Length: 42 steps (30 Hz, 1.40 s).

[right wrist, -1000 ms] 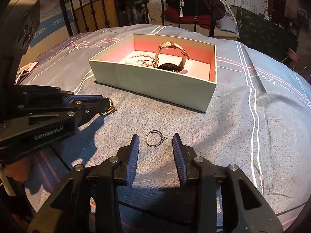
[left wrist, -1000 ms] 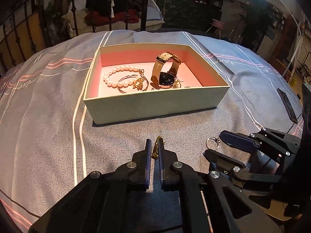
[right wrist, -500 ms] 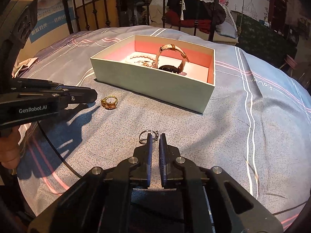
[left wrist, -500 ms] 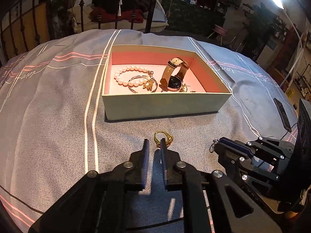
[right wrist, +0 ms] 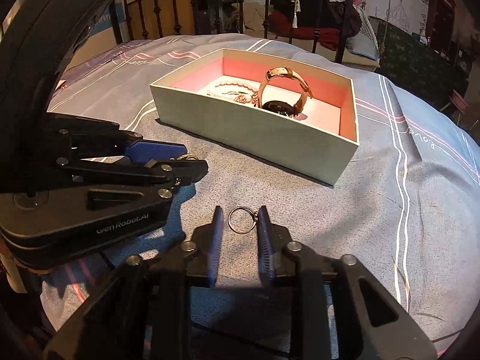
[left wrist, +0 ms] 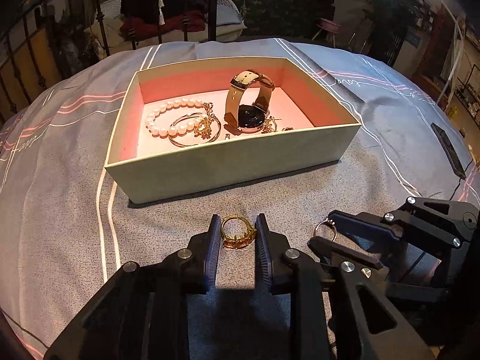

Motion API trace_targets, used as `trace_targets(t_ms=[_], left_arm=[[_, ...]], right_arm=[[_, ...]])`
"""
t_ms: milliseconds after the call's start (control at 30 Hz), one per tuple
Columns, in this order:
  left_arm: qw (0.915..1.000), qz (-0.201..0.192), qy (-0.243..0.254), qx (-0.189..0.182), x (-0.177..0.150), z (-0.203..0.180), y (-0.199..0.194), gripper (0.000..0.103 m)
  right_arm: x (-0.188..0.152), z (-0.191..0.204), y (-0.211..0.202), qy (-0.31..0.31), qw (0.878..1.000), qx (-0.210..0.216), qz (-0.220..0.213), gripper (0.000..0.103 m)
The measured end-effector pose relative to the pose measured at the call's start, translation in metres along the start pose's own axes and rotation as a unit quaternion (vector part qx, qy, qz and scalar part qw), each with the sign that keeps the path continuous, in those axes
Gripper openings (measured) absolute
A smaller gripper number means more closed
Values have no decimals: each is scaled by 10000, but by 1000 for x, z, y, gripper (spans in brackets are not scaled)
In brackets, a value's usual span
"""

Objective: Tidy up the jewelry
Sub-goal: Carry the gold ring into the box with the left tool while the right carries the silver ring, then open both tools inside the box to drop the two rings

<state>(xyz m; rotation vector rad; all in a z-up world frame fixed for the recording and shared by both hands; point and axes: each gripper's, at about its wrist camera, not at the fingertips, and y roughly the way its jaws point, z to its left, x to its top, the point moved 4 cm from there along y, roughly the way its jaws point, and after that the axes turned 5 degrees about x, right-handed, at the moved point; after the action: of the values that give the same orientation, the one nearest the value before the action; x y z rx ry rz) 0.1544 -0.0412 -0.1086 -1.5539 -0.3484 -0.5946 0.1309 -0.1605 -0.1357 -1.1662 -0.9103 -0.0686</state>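
Near the box, ready for lifting in, the left gripper pinched a gold ring while the right gripper's opening jaws bracketed a silver ring on the bedspread.

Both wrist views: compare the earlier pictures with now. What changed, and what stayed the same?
The left gripper, earlier shut beside the gold ring, now brackets it. The right gripper, wide, then shut, is opening around the silver ring. Both rings lie on the bedspread. The box is unchanged.
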Motion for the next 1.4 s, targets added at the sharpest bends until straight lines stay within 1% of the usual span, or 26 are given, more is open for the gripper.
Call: trace_targets(t_ms=[167, 267, 367, 533, 667, 733, 900, 1033, 1233, 1400], left_arm=[[9997, -129, -145, -115, -4, 7, -11, 23], [9996, -192, -185, -108, -5, 8, -19, 23], [9991, -265, -284, -154, -1, 11, -28, 23], [9978, -552, -327, -180, 21, 13, -44, 23], [9964, -709, -444, -164, 48, 18, -49, 23], [9955, -767, -544, -140, 63, 22, -49, 24], [9934, -598, -953, -221, 94, 35, -33, 23], [9940, -475, -972, -187, 107, 35, -22, 24], [9953, -171, -940, -165, 104, 31, -3, 24], [9960, -19, -876, -152, 99, 29, 6, 24]], right_arm=[[-1, -3, -6, 124, 9998, 44, -136, 21], [-1, -3, -12, 183, 9995, 95, -250, 21], [1, -4, -17, 217, 9991, 118, -332, 21], [18, -4, -29, 174, 9984, 101, -536, 21], [45, -12, -37, 168, 9972, -39, -729, 21], [58, -18, -35, 214, 9970, -111, -736, 21], [87, -36, -23, 468, 9962, -203, -701, 21], [97, -45, -14, 521, 9965, -291, -590, 21], [98, -47, -2, 546, 9972, -311, -414, 21], [94, -46, 3, 575, 9974, -276, -339, 21]])
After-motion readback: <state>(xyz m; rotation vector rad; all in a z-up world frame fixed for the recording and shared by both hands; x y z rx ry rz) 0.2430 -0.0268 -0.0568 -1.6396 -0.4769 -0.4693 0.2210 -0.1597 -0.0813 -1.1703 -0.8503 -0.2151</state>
